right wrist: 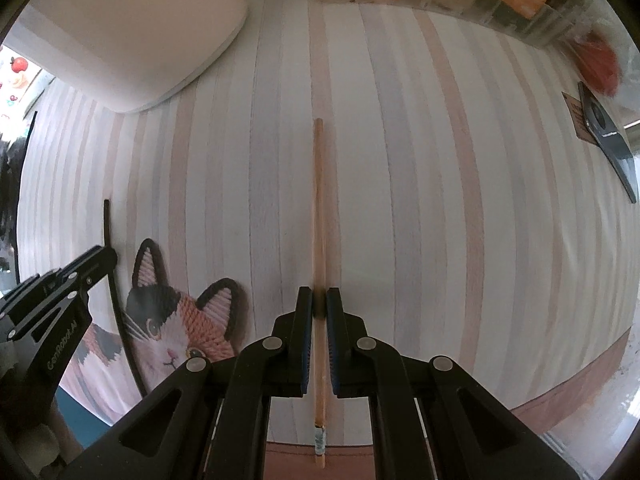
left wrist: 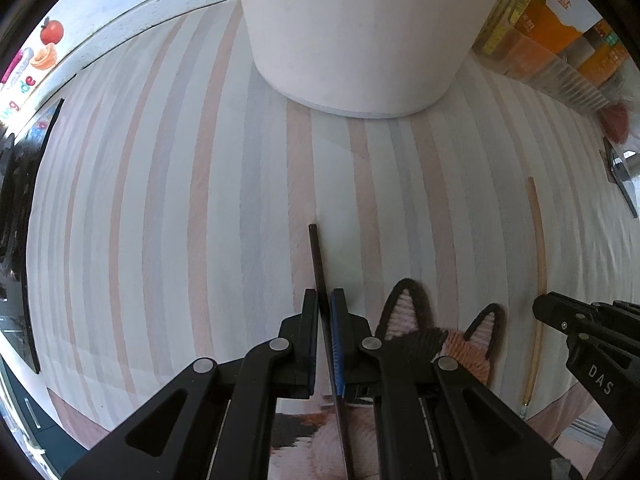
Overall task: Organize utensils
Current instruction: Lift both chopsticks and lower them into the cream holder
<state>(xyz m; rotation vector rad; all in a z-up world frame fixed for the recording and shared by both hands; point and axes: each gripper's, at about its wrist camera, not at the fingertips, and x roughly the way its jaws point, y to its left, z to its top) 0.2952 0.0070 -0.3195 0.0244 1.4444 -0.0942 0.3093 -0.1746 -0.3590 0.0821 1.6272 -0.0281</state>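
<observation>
Between my left gripper's (left wrist: 325, 300) pads a black chopstick (left wrist: 318, 256) is sitting, the jaws closing tight on its shaft so that its far end is pointing out over the striped tablecloth (left wrist: 180, 200) toward the white container (left wrist: 360, 32). Its near end is running back under my fingers and across the cat-shaped mat (left wrist: 420, 332), whose pink ears are showing just right of the jaws.

I am holding my right gripper (right wrist: 319, 300) in the same way around a wooden chopstick (right wrist: 319, 200): the pads are pressing on both sides of the shaft, and the stick is lying straight ahead along the cloth (right wrist: 400, 200), its patterned near end (right wrist: 319, 438) reaching the cloth's brown border. From this side the cat-shaped mat (right wrist: 176, 320) is lying to my left, with the black chopstick (right wrist: 108, 224) and my left gripper (right wrist: 102, 258) just beyond it. The white container (right wrist: 132, 28) is standing at the far left of the cloth.

Orange and yellow packets (left wrist: 552, 28) are lining the far edge of the table, and a dark flat object (right wrist: 608, 140) is lying near the right edge.
</observation>
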